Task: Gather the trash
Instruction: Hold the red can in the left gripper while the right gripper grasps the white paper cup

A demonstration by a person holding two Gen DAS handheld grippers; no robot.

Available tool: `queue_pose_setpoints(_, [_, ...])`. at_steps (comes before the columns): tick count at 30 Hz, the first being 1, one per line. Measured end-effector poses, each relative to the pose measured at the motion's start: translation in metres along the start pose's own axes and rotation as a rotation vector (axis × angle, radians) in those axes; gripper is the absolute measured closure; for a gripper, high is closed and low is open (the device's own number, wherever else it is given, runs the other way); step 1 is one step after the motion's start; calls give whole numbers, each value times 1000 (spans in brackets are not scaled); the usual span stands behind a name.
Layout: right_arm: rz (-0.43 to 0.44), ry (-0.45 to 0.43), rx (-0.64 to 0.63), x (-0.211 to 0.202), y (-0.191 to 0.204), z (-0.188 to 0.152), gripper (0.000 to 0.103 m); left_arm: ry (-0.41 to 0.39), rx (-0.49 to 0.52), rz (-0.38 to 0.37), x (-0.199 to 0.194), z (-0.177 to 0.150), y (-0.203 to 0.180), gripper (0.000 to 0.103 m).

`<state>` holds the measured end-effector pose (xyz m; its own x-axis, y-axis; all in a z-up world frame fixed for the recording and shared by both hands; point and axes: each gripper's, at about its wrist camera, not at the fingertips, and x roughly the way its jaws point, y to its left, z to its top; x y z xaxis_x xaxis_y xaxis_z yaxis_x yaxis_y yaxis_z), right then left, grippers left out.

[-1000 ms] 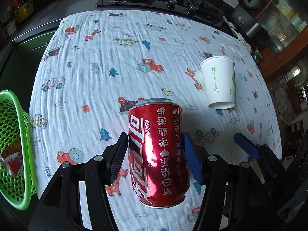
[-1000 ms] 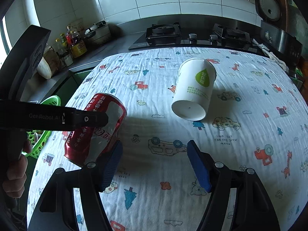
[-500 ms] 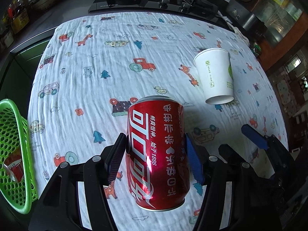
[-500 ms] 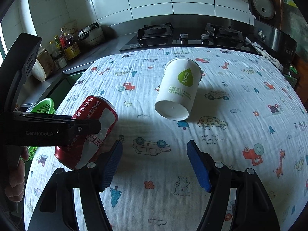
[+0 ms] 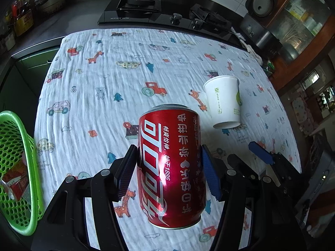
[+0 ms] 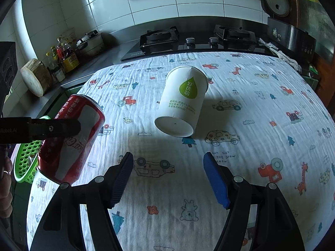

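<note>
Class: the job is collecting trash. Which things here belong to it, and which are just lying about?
Belong: red can in the left tongs; paper cup on its side; green basket; open right tongs.

Lying about: gas hob; oil bottles; rice cooker.

Red can (image 5: 170, 159) held off cloth; white paper cup (image 6: 182, 102) lying tipped mid-table.

Paper cup lying ahead of the right claw

The right claw (image 6: 168, 173) is held open above the cloth-covered surface (image 6: 251, 125); a paper cup (image 6: 182, 102) is seen on its side beyond it, while a red can (image 6: 71, 138) is gripped by the left claw (image 6: 50, 128).
</note>
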<state>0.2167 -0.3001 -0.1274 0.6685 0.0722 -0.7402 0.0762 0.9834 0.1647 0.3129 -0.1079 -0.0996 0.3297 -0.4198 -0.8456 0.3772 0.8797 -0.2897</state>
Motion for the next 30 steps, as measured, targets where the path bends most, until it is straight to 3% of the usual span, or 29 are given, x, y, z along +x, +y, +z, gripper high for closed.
queue_pose_setpoints(15, [14,-12,-5,2,9,7,36,-39,-40,10,-20,4,28,43])
queue_pose_setpoints(23, [-41,-50,12,5,10,16,36,-63,-62,24,-32,7,40,43])
queue_pose_setpoints(30, [-139,-94,23,16,22,23,35,-70,-79,31,-34,7,47,43])
